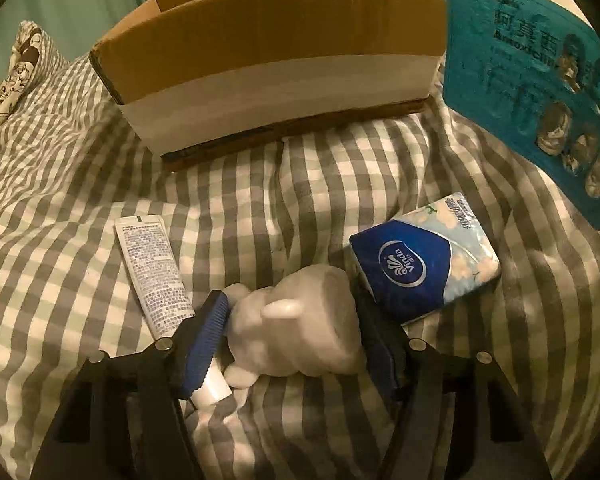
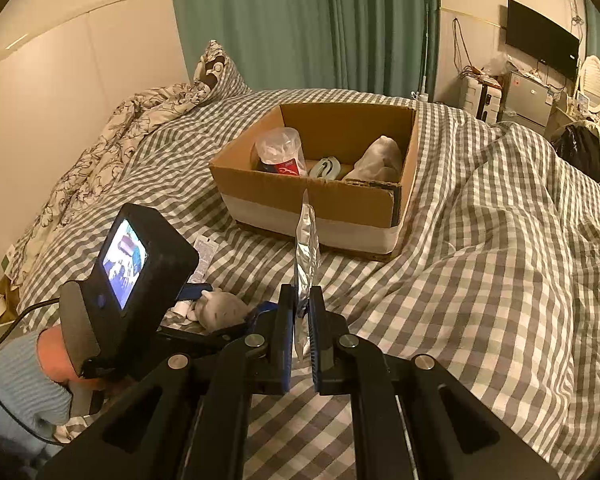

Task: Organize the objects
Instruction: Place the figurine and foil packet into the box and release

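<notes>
1 cardboard box [image 2: 312, 200]; 1 soft grey plush toy [image 1: 300, 320] between left gripper [image 1: 290, 322] jaws, contact unclear; right gripper [image 2: 302, 304] clamps 1 foil blister sheet [image 2: 306, 240]; 1 tube [image 1: 152, 276], 1 tissue pack [image 1: 424, 268].

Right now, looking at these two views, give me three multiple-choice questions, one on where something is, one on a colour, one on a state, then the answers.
1. Where does the white tube lie?
A. inside the cardboard box
B. on the checked bedding, left of the grey plush toy
C. on top of the tissue pack

2. What colour is the printed face of the blister pack?
A. teal
B. red
C. yellow

3. What is the state of the right tool?
A. open and empty
B. shut on the blister pack
C. shut on the tube

Answers:
1 B: the left wrist view shows the tube flat on the checked bedding, beside the grey plush toy.
2 A: its face shows teal next to the cardboard box.
3 B: the right wrist view shows its fingers clamped on the pack's silver edge.
</notes>
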`<state>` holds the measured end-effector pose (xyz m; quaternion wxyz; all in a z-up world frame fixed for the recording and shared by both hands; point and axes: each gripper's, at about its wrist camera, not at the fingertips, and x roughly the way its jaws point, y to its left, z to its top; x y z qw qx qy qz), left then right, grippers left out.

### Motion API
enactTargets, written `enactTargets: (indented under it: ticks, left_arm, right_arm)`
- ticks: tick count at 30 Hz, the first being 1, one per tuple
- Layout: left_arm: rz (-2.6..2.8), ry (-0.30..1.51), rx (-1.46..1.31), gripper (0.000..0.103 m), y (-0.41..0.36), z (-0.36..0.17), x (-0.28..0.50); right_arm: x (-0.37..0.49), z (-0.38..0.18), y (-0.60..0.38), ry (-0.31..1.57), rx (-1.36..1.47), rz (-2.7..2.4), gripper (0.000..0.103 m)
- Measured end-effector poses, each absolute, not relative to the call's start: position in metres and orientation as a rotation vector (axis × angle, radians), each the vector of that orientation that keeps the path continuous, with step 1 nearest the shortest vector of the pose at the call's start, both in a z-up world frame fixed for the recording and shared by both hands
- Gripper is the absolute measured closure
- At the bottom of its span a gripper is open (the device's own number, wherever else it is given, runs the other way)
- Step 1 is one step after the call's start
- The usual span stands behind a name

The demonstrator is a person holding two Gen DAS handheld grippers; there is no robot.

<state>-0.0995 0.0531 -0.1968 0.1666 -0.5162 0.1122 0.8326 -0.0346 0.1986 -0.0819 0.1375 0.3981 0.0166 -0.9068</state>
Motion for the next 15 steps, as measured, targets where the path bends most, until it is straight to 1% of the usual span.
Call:
enactTargets:
  ticks: [3,6,9,15]
  left_arm:
    - [2.367,0.277,-1.452,0.039,0.049,-0.189,-0.094]
    - [2.38,0.168,-1.426,0.039,0.037,-0.172,-0.09]
    - [2.424,0.098,-1.354,0.039,0.026,-0.14,-0.089]
    - [2.526,0.054,-1.166,0.039,0.018,-0.067,-0.112]
  right_arm:
    - [-0.031,-0.078,0.196,0.06,1.136,-2.627,0.096]
    - [-0.027,-0.069,0.194,0.089,1.101,-2.638,0.097]
    - [-0.028,-0.053,0.19,0.124,1.048,-2.655,0.097]
    - [-0.047,-0.009,0.186,0.162,0.917,-2.691,0.097]
